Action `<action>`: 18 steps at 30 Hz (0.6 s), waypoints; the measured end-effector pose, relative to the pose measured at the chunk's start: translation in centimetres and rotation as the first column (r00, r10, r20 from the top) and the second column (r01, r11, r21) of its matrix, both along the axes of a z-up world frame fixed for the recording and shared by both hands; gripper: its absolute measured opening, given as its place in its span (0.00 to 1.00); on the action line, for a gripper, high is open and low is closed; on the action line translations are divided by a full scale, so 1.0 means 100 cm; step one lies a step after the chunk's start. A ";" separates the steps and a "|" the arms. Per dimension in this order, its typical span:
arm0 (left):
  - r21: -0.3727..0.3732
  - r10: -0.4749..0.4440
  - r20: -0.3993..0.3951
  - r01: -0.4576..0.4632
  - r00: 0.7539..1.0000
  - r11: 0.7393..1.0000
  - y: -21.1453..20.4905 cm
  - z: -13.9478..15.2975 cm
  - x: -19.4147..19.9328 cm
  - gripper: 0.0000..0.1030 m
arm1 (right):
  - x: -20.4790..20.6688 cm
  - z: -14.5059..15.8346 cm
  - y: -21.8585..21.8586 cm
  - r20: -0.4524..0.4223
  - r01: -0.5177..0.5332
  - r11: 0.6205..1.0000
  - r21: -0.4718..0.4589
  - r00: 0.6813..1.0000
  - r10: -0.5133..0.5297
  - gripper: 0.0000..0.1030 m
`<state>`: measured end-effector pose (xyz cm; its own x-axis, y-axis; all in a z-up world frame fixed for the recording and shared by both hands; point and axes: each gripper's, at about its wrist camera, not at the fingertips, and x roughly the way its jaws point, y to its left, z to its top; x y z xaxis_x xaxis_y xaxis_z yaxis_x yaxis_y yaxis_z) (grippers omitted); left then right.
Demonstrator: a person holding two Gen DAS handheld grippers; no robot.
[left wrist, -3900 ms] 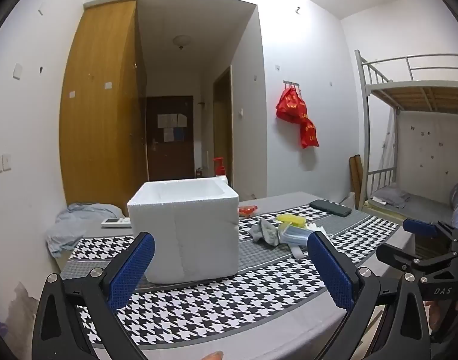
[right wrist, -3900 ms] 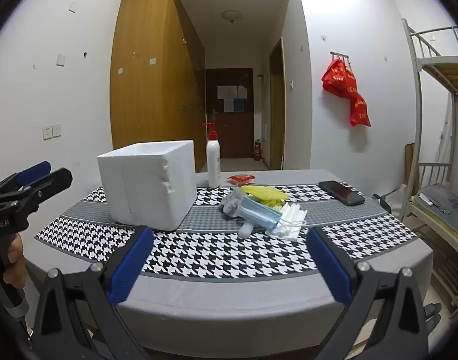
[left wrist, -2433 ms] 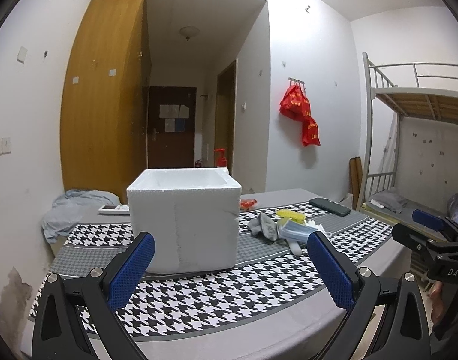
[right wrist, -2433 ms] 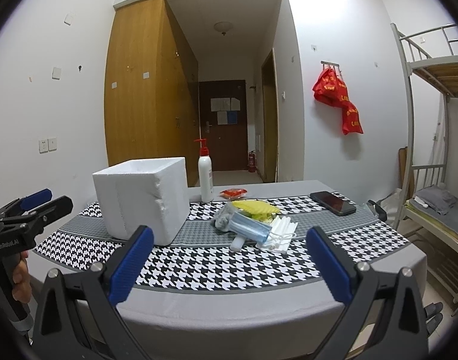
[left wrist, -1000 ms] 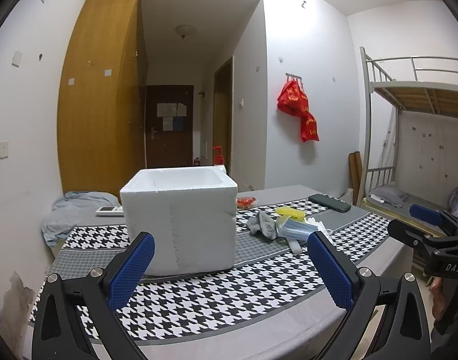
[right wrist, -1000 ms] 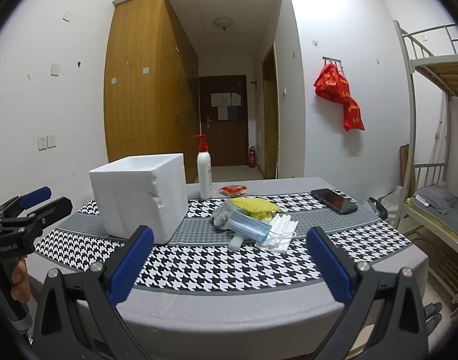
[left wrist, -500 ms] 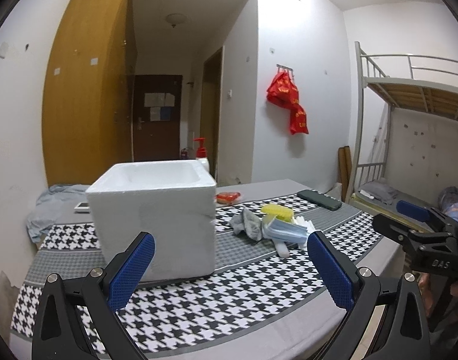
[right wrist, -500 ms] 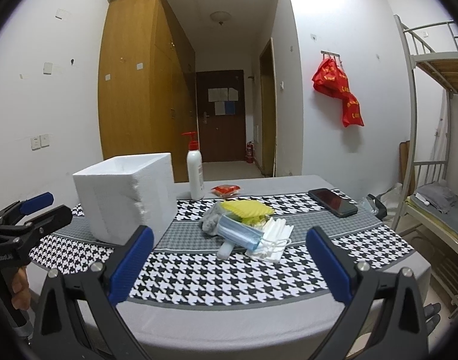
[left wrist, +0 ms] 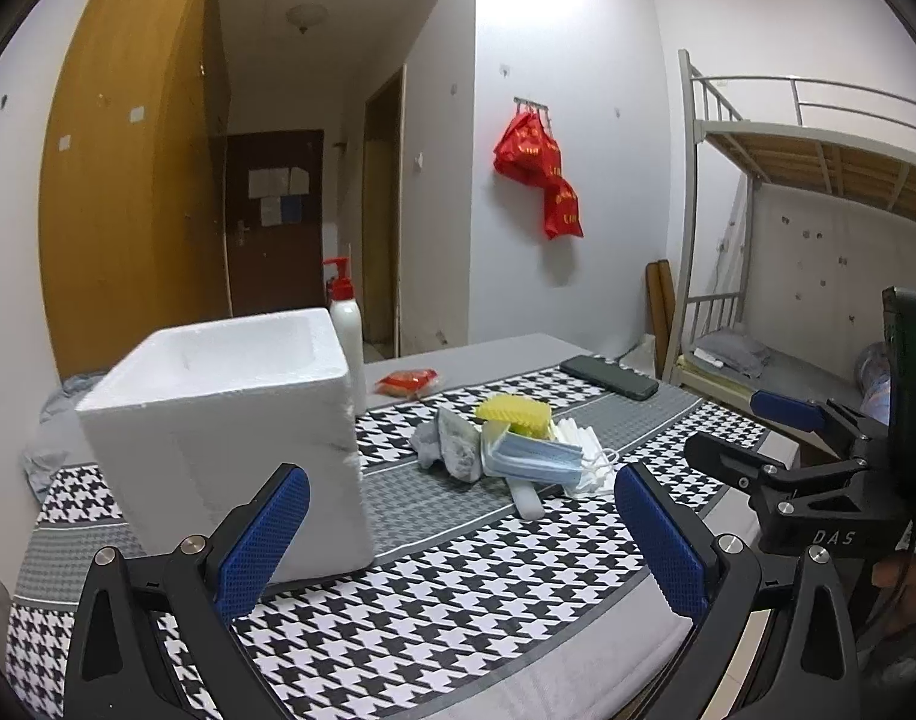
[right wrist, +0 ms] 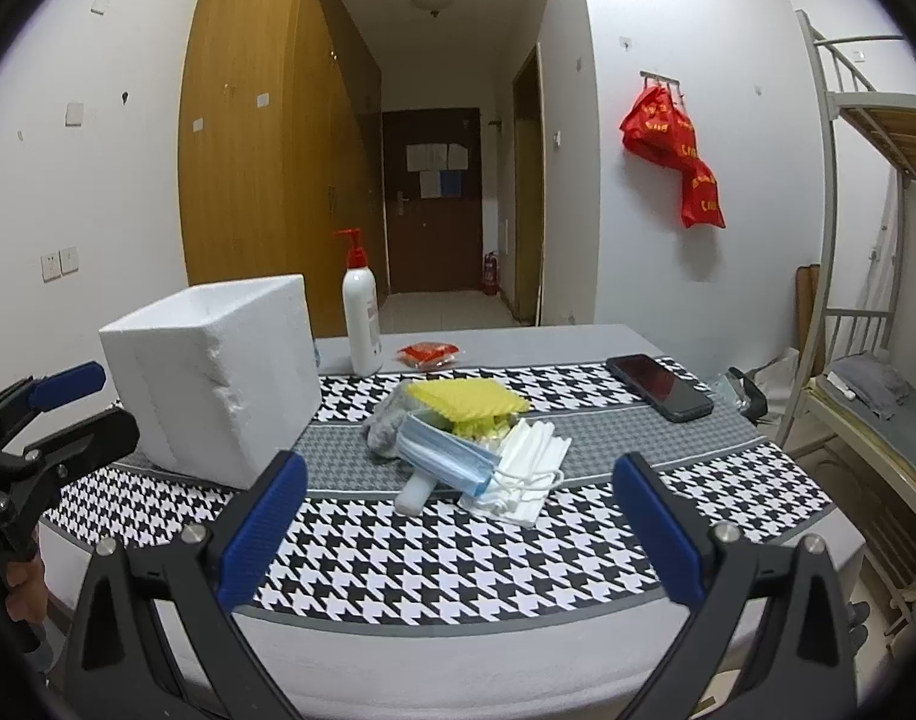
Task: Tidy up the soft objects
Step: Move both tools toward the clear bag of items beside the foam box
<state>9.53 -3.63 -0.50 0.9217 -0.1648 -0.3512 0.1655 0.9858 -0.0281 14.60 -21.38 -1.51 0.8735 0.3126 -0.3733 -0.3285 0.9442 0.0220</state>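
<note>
Both grippers, left gripper (left wrist: 461, 531) and right gripper (right wrist: 458, 516), have moved closer to the soft pile (right wrist: 464, 426) beside the foam box (left wrist: 230, 438), jaws wide, empty; grasping comes next.

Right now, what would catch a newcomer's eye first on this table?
The big white foam box on the left of the houndstooth cloth. Right of it lies a small heap: yellow sponge, blue face masks, white masks. Both claws are open and empty.

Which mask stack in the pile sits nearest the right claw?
The white masks, at the pile's near right edge; the blue masks lie just left, partly under the yellow sponge.
</note>
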 end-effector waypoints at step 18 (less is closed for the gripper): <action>0.004 -0.079 -0.140 0.080 0.987 0.997 -0.021 -0.031 0.053 0.99 | 0.065 -0.028 -0.001 -0.130 -0.040 0.999 -0.011 0.991 0.038 1.00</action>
<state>14.87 -5.75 -3.58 0.8475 -0.2315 -0.4777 0.2384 0.9700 -0.0470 21.08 -21.45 -4.32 0.8044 0.3400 -0.4871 -0.3605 0.9312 0.0545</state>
